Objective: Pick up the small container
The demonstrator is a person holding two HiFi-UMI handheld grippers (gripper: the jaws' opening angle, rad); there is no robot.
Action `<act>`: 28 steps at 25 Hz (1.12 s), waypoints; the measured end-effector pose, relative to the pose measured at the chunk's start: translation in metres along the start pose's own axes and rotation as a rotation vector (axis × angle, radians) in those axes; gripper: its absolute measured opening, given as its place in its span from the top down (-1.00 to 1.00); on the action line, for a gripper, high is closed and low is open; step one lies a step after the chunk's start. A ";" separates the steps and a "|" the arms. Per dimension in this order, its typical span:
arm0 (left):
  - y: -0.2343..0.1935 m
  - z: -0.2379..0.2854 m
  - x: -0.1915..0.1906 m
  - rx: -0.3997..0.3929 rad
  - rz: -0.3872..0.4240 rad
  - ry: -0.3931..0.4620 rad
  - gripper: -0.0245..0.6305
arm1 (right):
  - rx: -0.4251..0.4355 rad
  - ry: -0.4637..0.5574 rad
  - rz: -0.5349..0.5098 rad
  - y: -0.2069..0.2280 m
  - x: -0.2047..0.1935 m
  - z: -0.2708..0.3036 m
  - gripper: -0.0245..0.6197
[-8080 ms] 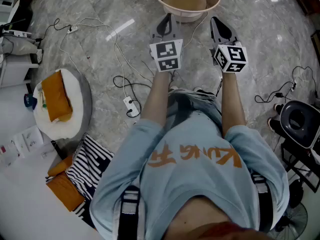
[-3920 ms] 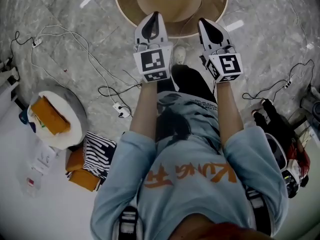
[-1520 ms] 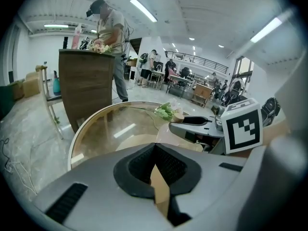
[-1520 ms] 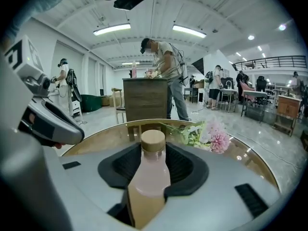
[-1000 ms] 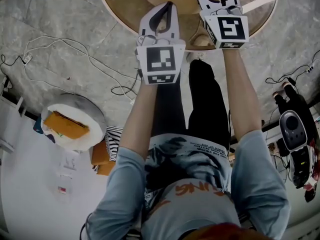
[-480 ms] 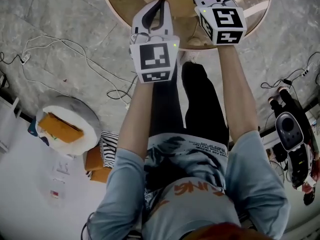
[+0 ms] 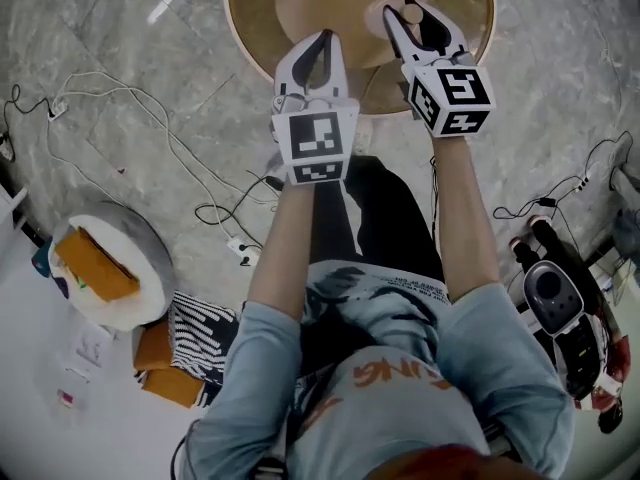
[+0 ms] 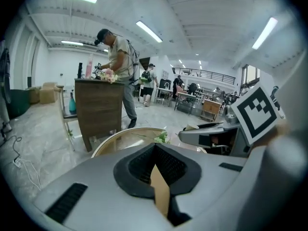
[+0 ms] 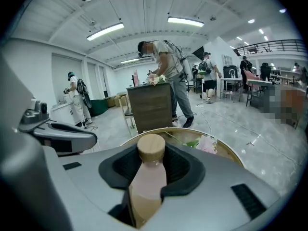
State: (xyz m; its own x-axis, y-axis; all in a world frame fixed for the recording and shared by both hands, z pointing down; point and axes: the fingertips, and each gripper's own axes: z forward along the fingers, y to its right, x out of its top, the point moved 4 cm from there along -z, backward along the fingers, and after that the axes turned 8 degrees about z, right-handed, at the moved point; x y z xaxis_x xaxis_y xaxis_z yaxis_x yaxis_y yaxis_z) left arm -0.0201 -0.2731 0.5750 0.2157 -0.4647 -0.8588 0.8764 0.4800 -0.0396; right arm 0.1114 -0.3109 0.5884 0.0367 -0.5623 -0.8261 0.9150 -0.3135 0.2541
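The small container is a pale pink bottle with a round wooden cap. My right gripper is shut on its body, and the cap sticks out past the jaw tips. In the head view the right gripper holds the container over the near part of the round wooden table. My left gripper hovers beside it at the table's near edge. Its jaws are together with nothing between them, which the left gripper view also shows.
Pink flowers with green leaves lie on the table. On the marble floor lie white cables and a power strip. A round white stool stands at the left and a black device at the right. People work at a wooden cabinet beyond.
The right gripper's tips, cut off at the head view's top edge before, now show with the container between them. Both grippers sit lower over the table's near edge.
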 end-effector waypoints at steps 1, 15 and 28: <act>0.007 -0.009 0.009 0.012 -0.010 0.011 0.85 | 0.007 -0.001 -0.013 -0.001 0.007 -0.014 0.48; 0.051 -0.134 0.158 0.128 -0.127 0.180 0.85 | -0.006 0.175 -0.128 -0.038 0.149 -0.174 0.48; 0.068 -0.202 0.249 0.168 -0.053 0.339 0.85 | 0.002 0.365 -0.125 -0.055 0.227 -0.275 0.48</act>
State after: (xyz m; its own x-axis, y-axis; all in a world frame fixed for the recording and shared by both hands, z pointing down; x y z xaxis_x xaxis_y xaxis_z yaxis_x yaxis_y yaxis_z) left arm 0.0061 -0.2059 0.2555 0.0377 -0.1992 -0.9792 0.9470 0.3199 -0.0286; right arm 0.1803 -0.2107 0.2482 0.0656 -0.2108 -0.9753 0.9206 -0.3642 0.1406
